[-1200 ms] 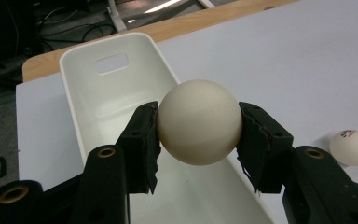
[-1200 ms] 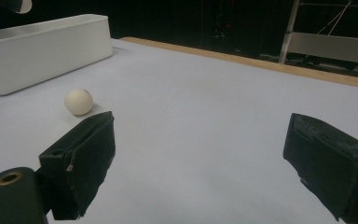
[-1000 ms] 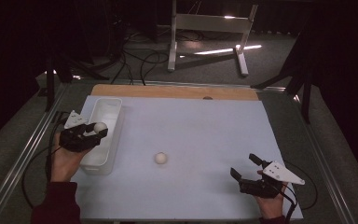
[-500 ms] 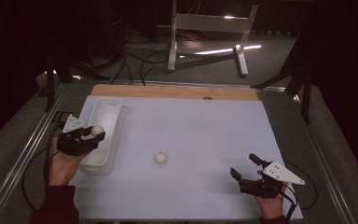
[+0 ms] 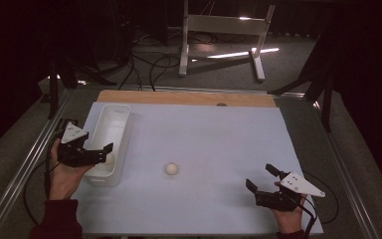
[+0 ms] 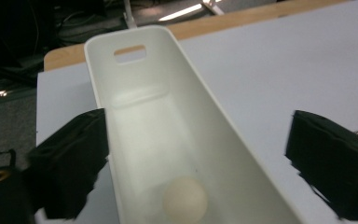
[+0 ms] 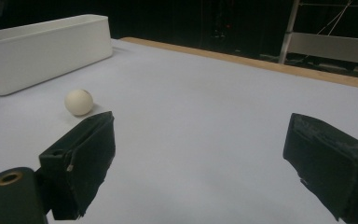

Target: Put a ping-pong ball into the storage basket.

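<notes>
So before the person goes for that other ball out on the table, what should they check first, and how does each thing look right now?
1. Left gripper has let go: ok. Its jaws have just been opening and stand wide with nothing between them.
2. First ball is inside the white bin: ok, it lies on the bin floor at the near end.
3. Second ball is free to pick up: ok, it sits alone on the white mat, apart from the bin.
4. Right gripper is ready: ok, jaws wide open and empty.
5. Path from right gripper to second ball: ok, bare mat lies between them.
6. Second ball is at rest: cannot tell from one moment.
</notes>
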Demonstrator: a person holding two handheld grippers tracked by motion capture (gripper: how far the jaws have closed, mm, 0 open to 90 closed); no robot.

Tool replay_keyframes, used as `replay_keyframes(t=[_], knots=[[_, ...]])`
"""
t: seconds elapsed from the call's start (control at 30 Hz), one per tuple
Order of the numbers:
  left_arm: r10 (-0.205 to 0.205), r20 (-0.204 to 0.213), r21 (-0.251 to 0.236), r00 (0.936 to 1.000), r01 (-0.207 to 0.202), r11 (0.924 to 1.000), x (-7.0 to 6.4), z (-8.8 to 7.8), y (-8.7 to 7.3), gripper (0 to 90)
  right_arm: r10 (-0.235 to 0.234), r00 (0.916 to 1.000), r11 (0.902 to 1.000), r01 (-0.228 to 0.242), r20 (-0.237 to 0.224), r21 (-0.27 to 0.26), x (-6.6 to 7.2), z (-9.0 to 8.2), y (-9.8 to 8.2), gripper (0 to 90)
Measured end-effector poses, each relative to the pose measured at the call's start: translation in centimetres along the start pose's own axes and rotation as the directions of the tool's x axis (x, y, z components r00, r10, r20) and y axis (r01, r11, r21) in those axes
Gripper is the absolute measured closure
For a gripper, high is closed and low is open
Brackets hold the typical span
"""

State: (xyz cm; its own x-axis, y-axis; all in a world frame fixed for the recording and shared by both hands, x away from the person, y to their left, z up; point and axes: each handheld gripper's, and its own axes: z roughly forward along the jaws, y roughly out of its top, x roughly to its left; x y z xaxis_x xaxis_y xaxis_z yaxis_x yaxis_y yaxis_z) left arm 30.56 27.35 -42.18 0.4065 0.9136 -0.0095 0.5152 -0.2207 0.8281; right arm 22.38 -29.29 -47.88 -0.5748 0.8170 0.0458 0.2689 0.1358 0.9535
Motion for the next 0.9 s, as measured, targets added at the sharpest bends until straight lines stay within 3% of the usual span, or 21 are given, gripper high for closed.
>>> replay_keyframes(t=[0.07, 0.23, 0.37, 0.9], knots=[[0.0, 0.017, -0.004, 0.9999, 0.0, 1.0, 0.1, -0.1, 0.1, 0.9, -0.002, 1.0, 1.0, 0.002, 0.0, 0.0, 0.0, 0.0, 0.0, 8.9], [0.008, 0.023, 0.0, 0.9997, -0.008, 1.0, 0.1, -0.2, 0.1, 0.4, 0.0, 1.0, 1.0, 0.0, 0.001, -0.001, 0.0, 0.0, 0.0, 8.9], [0.02, 0.056, 0.001, 0.9982, -0.02, 0.9998, -0.2, -0.2, 0.2, 0.4, 0.001, 1.0, 1.0, -0.001, 0.0, 0.0, 0.0, 0.0, 0.0, 8.9], [0.055, 0.068, -0.006, 0.9962, -0.054, 0.9985, -1.6, -0.3, 1.4, 0.4, 0.001, 1.0, 1.0, -0.001, 0.004, 0.001, -0.1, 0.0, 0.0, 8.9]])
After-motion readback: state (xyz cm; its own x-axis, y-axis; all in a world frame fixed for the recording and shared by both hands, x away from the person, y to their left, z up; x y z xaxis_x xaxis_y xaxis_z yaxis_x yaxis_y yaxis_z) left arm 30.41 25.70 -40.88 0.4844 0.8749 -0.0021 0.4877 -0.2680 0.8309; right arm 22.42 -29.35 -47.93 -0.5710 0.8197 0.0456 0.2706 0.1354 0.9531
